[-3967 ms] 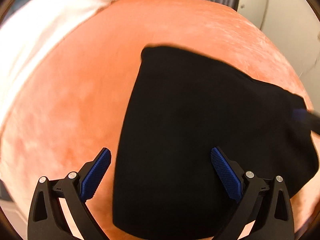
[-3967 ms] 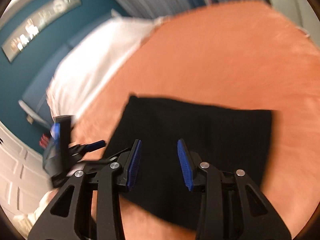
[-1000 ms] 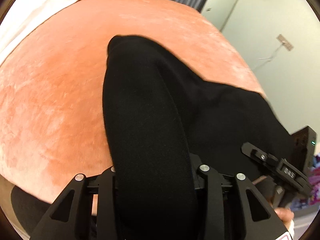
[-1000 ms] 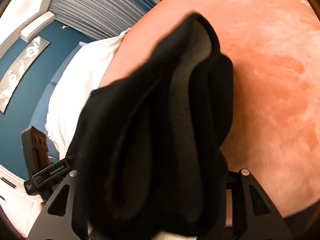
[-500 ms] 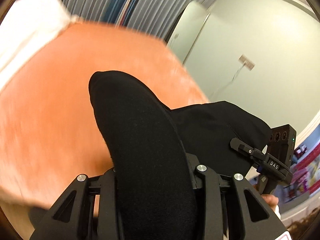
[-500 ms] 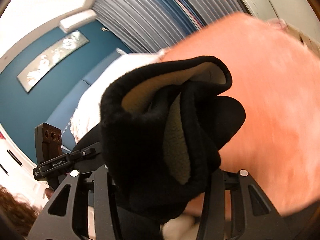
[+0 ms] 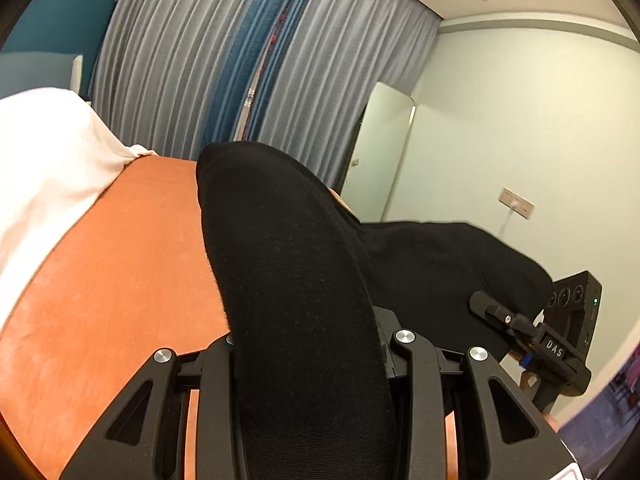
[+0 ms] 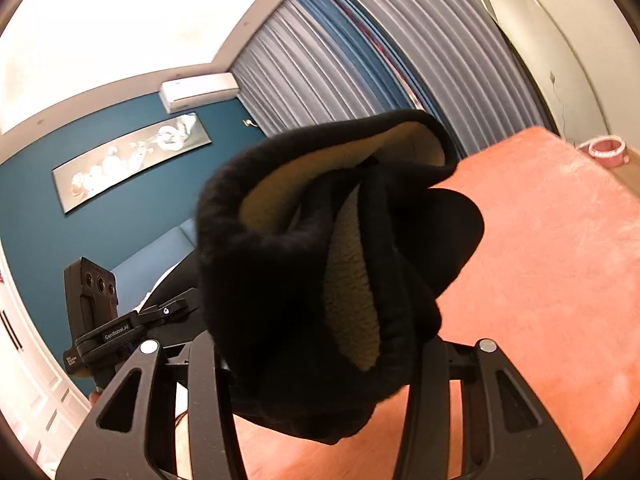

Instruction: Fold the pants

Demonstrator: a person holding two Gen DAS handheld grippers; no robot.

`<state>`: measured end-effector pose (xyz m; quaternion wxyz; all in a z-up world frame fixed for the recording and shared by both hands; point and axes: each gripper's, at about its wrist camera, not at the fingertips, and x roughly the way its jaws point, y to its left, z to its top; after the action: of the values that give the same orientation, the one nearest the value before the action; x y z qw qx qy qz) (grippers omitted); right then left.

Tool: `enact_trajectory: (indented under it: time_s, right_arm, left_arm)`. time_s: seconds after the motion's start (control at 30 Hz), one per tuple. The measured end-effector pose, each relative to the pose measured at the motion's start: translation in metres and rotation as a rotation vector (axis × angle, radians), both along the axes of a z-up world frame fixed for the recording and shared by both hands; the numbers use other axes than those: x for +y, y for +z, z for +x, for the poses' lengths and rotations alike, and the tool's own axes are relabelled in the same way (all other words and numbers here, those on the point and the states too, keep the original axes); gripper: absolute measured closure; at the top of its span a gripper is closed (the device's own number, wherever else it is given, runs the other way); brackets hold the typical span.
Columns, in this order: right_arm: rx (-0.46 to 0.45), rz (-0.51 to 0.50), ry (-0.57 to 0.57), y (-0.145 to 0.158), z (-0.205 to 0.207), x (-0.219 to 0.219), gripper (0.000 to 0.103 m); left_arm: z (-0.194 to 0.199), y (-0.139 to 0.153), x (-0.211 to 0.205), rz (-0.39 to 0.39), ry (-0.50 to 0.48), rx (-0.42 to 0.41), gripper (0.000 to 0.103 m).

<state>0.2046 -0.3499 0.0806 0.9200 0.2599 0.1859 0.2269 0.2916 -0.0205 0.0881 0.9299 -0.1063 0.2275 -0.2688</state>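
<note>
The folded black pants (image 7: 288, 280) hang in the air between both grippers, above the orange bed cover (image 7: 112, 280). My left gripper (image 7: 312, 344) is shut on one thick folded end, and the cloth hides its fingertips. In the right wrist view the other end of the pants (image 8: 320, 264) bulges up with beige fleece lining showing, and my right gripper (image 8: 320, 364) is shut on it. From the left wrist view the right gripper (image 7: 532, 332) shows at the far right, holding the pants. The left gripper (image 8: 120, 328) appears at the lower left of the right wrist view.
The orange cover (image 8: 540, 264) spreads below, with white bedding (image 7: 44, 168) at its far left. Grey and blue curtains (image 7: 224, 60) hang behind the bed. A pale wall with a socket plate (image 7: 518, 203) and a white panel (image 7: 384, 148) stand to the right. A pink round object (image 8: 606, 150) sits beyond the bed's corner.
Both grippers have lifted the pants off the cover and tilted up, so the curtains, walls and ceiling now fill the upper views. The grips on the cloth are unchanged.
</note>
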Motion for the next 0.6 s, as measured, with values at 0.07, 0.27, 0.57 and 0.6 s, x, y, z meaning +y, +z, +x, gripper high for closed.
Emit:
enact_trajectory:
  time_s: [0.07, 0.27, 0.57, 0.6]
  right_arm:
    - [0.036, 0.024, -0.007, -0.034, 0.038, -0.006, 0.06]
    - [0.376, -0.011, -0.086, -0.194, 0.135, -0.014, 0.054]
    - [0.496, 0.058, -0.253, -0.222, 0.102, -0.048, 0.005]
    - [0.485, 0.073, -0.273, -0.218, 0.09, -0.053, 0.005]
  left_arm:
    - [0.04, -0.023, -0.005, 0.009, 0.012, 0.01, 0.071]
    - [0.159, -0.169, -0.028, 0.119, 0.043, 0.228, 0.068]
    - [0.15, -0.229, 0.062, -0.247, 0.306, 0.309, 0.013]
    - [0.138, -0.219, 0.072, -0.263, 0.318, 0.292, 0.013]
